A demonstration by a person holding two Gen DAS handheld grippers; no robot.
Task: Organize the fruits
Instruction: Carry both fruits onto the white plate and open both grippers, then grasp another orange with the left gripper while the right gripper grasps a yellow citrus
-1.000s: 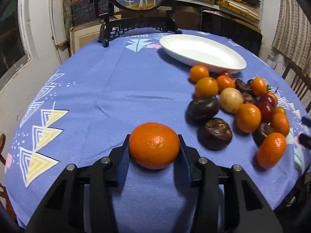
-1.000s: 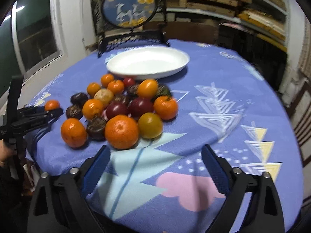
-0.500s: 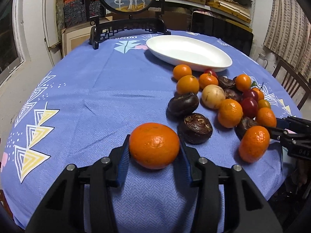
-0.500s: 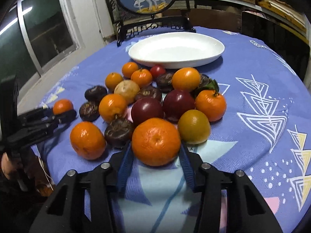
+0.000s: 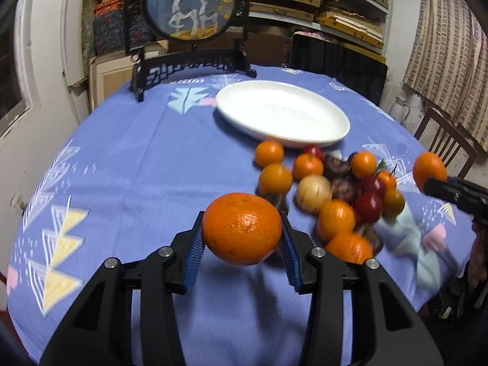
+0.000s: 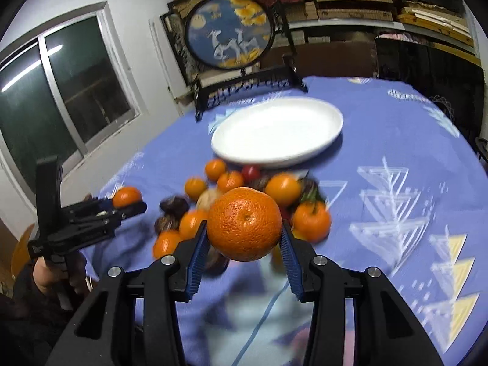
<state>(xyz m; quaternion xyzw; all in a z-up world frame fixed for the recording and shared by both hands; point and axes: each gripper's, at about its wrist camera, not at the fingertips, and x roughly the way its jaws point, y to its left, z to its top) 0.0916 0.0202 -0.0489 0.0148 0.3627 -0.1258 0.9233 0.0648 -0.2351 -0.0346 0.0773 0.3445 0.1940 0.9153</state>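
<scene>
Gripping a mandarin (image 5: 242,228) between its blue pads, the left claw (image 5: 242,238) is holding it clear above the blue-clothed worktop (image 5: 137,158). The right claw (image 6: 244,241) is clamping a second mandarin (image 6: 244,224) over the mixed fruit pile (image 6: 231,201), its shadow falling on the cloth below. Beyond the pile, the white plate (image 6: 320,140) is sitting bare.
</scene>
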